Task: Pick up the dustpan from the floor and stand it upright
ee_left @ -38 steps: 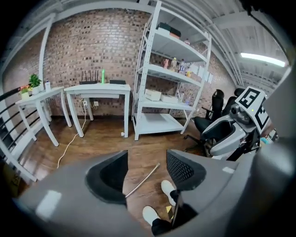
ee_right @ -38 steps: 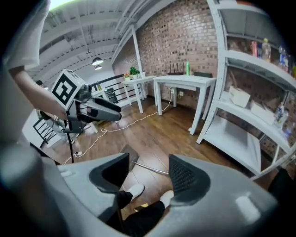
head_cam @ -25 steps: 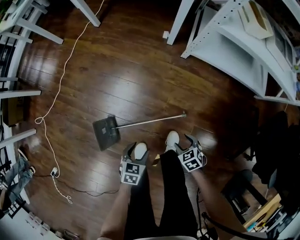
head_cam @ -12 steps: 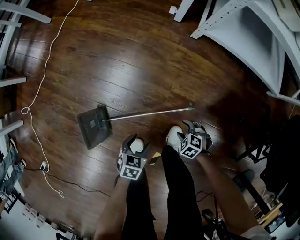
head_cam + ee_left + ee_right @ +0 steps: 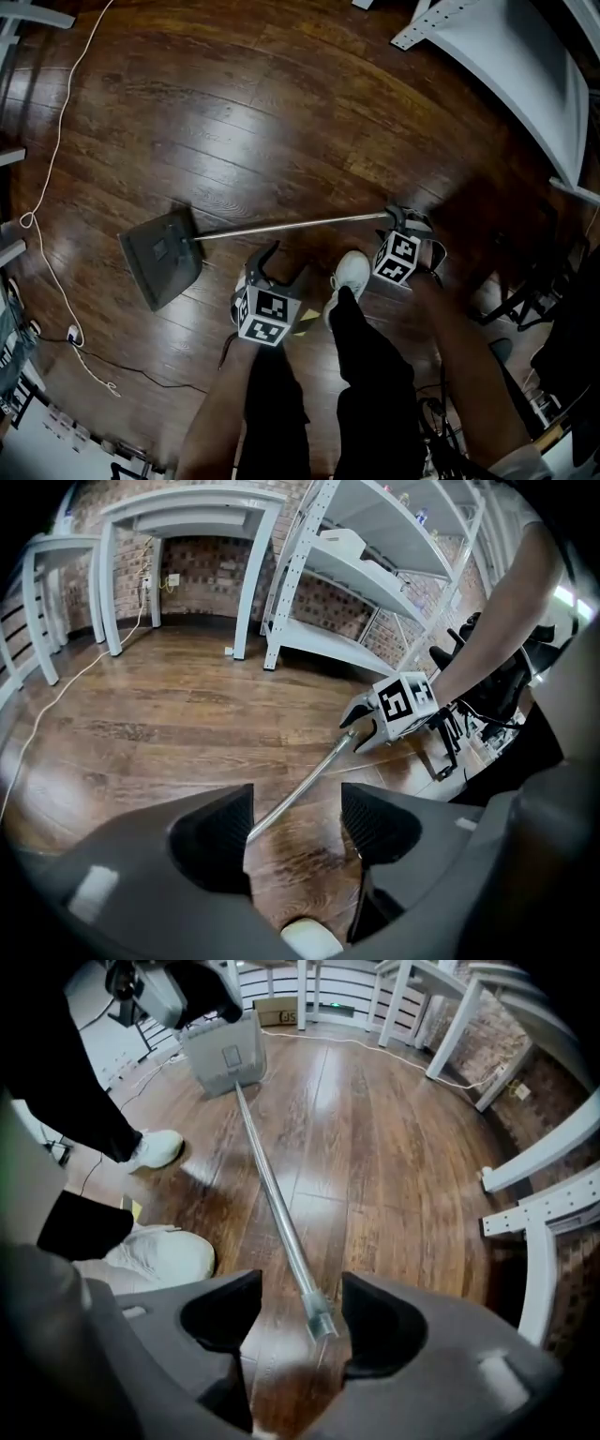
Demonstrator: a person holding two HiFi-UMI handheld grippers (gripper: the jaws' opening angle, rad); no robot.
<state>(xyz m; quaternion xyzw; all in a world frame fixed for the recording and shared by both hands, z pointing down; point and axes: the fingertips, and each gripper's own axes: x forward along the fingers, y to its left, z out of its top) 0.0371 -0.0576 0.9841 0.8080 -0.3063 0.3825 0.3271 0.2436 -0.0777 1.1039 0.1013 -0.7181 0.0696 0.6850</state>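
Note:
The dustpan lies flat on the wooden floor, its dark pan [image 5: 161,255] at the left and its long metal handle [image 5: 291,226] running right. My right gripper [image 5: 405,221] points down over the handle's free end, jaws open. That end [image 5: 319,1318] sits between the pads without being pressed, and the pan [image 5: 225,1054] shows far along the rod. My left gripper [image 5: 281,265] hangs open just on my side of the handle's middle. The rod [image 5: 298,801] passes beyond its gap, and the right gripper [image 5: 370,728] shows at the rod's far end.
My white shoes [image 5: 352,272] and dark trousers stand just behind the handle. A white cable [image 5: 56,150] winds over the floor at the left. White shelving [image 5: 525,66] fills the top right, and dark chair legs [image 5: 525,300] stand at the right.
Both grippers have sunk towards the floor. The right one has rolled and come down over the handle's free end; the left has dropped close to the handle's middle.

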